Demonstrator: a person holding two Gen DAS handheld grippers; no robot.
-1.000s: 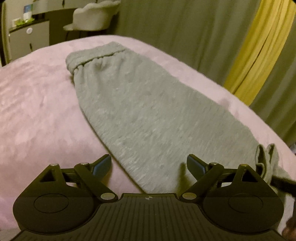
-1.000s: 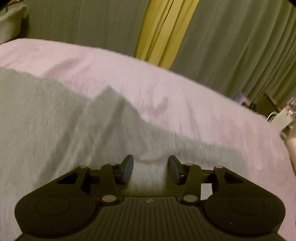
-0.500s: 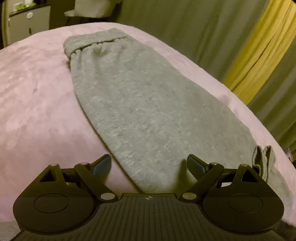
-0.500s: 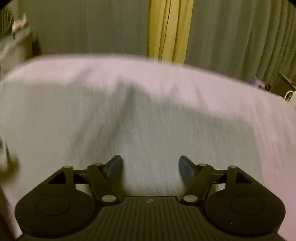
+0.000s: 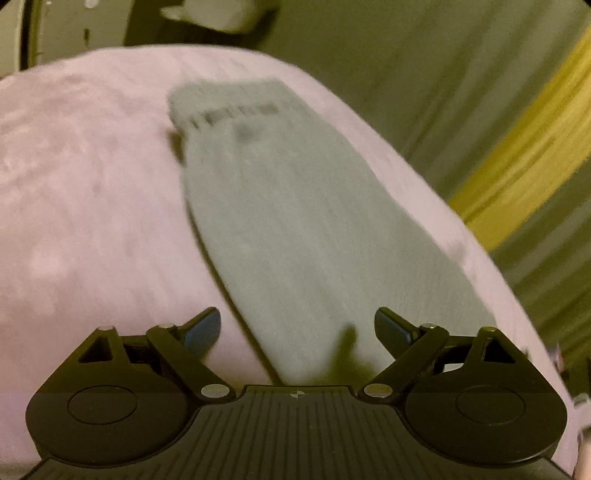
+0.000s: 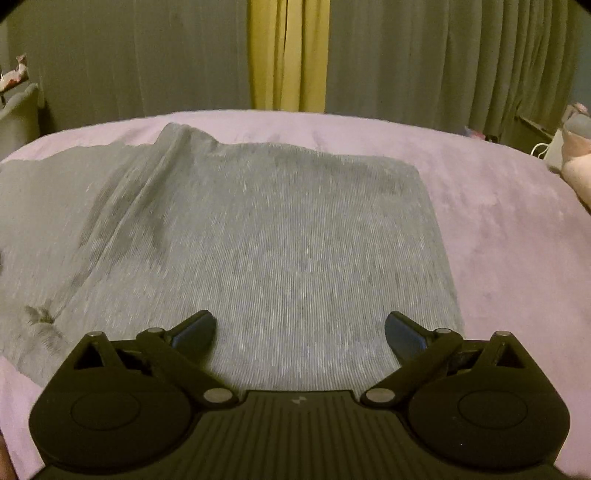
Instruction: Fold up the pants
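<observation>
Grey sweatpants point(image 5: 295, 229) lie flat on a pink blanket point(image 5: 81, 229), running from the near edge to the gathered cuff point(image 5: 229, 107) at the far end. My left gripper point(image 5: 297, 328) is open and empty over the near part of the pants. In the right wrist view the pants point(image 6: 280, 236) spread wide, with a raised fold point(image 6: 147, 192) on the left and a straight edge on the right. My right gripper point(image 6: 299, 330) is open and empty above the cloth's near edge.
The pink blanket point(image 6: 509, 229) covers the whole bed. Grey-green curtains point(image 6: 424, 59) with a yellow strip point(image 6: 288, 55) hang behind it. A pale chair point(image 5: 221, 14) stands beyond the far end. Pink and white items point(image 6: 572, 147) lie at the right edge.
My right gripper has opened, let go of the cloth and drawn back; the pants now lie flat there. My left gripper stayed open and its view shifted, now blurred.
</observation>
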